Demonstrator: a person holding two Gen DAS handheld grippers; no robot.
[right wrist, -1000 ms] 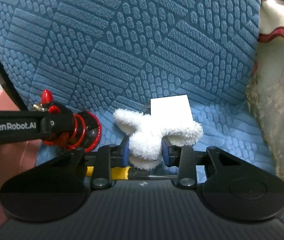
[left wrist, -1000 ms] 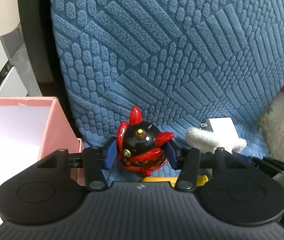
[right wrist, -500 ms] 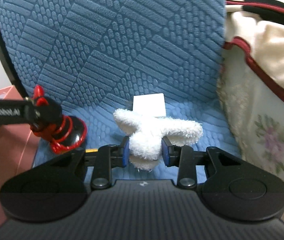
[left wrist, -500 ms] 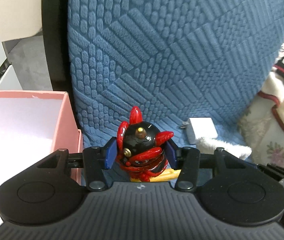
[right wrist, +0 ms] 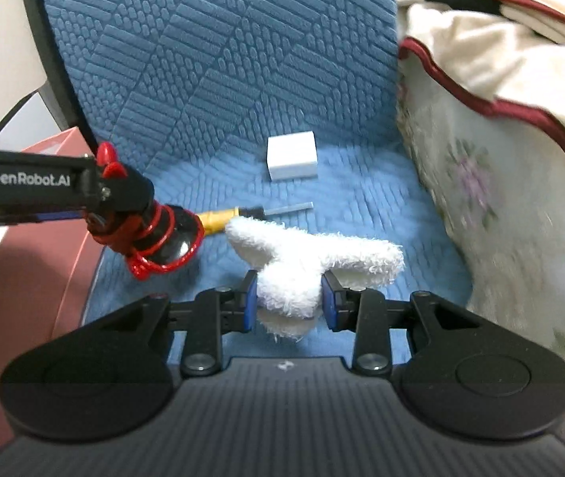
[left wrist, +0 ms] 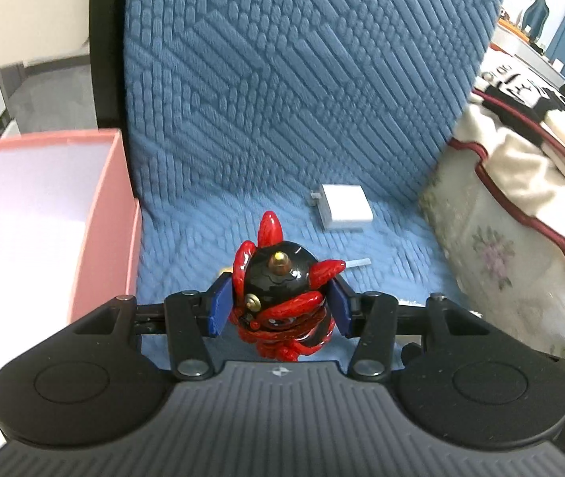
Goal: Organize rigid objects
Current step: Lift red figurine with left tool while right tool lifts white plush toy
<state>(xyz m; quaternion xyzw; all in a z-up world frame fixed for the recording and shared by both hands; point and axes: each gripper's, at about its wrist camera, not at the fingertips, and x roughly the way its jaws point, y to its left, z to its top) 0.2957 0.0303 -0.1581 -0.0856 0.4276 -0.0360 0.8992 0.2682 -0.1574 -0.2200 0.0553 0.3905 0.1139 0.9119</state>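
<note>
Tools rise from the blue chair seat (left wrist: 242,214): our left tool (left wrist: 278,310) pinches the red-and-black figurine (left wrist: 280,298), our right tool (right wrist: 288,298) the white fluffy toy (right wrist: 310,258). Since a second ago, we have lifted both clear, leaving the white charger (right wrist: 292,155) and yellow screwdriver (right wrist: 218,216) behind. We judge the pink box (left wrist: 111,214) beside the seat comes next.

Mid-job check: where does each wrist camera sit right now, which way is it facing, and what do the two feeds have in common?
Left wrist: behind the left hand-held gripper, facing the blue chair back; its blue pads clamp the red-black figurine, pink box at left.
Right wrist: behind the right hand-held gripper, facing the same seat; it pinches the white fluffy toy, with the left gripper entering from the left.
Shared: the white charger, figurine and floral bedding.
</note>
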